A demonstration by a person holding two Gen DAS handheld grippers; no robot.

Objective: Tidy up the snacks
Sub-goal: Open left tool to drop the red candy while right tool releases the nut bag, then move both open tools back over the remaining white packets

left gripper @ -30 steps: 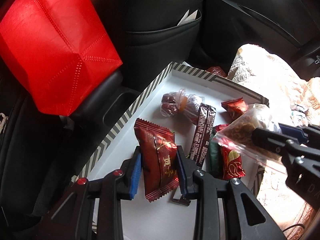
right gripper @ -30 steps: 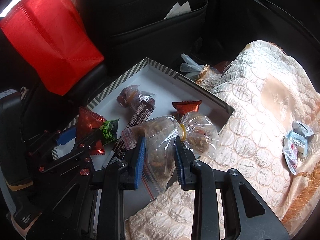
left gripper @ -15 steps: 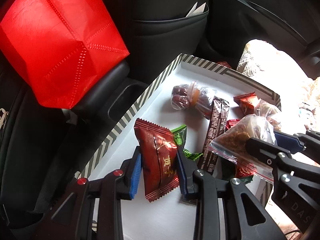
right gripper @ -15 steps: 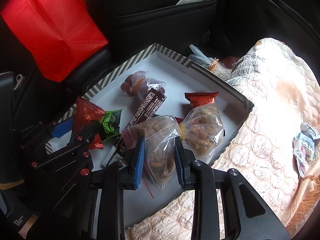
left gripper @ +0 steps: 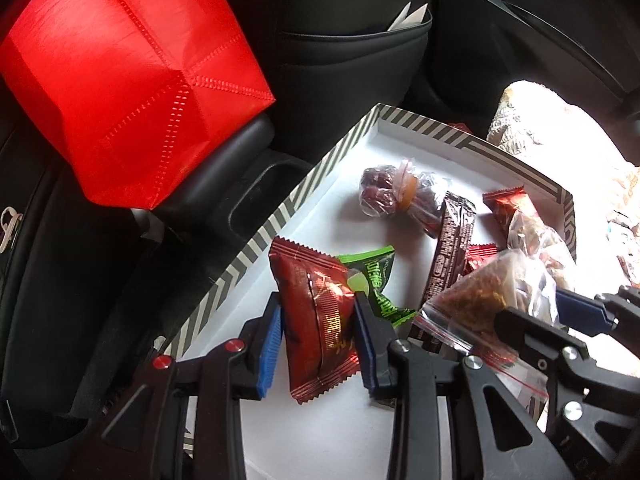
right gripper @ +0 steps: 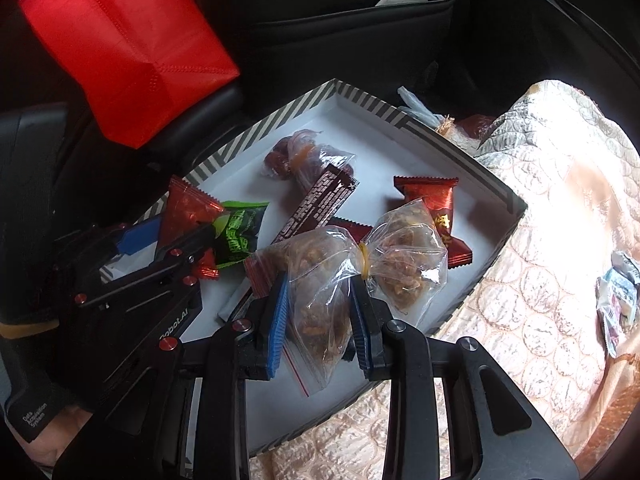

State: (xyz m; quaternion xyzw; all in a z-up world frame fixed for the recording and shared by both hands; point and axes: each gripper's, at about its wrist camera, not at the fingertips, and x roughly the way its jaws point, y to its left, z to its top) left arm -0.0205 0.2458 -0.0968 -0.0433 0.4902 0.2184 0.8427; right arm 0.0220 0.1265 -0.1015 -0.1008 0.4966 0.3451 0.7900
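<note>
We've got both grippers over the striped tray [left gripper: 256,240], each w/ a snack. Our left gripper [left gripper: 318,344] is clamped on a dark red foil packet [left gripper: 314,320], blue pads pressing its two sides; packet stands upright near the tray's left edge, lower end just above the white floor. Whether it touches the floor, can't tell.

Our right gripper [right gripper: 320,316] is closed on a clear zip bag of brown snack bits [right gripper: 320,280], tied in the middle w/ a yellow rubber band [right gripper: 363,259]. One lobe sits betw. the pads; the other hangs out to the right, above the tray's right side near its right wall.

Lying on the tray floor: a green packet [left gripper: 376,280] just right of the held red one, a long dark brown bar [left gripper: 452,248] across the middle, a tied bag of dark red fruit [left gripper: 384,194] toward the far end, and a red-orange foil packet [right gripper: 434,208] by the right wall.

Off the tray: a red fabric bag [left gripper: 128,80] past the far-left corner, a quilted cream cover [right gripper: 540,240] along the right edge w/ a few small pale wrappers [right gripper: 616,296] on it.
</note>
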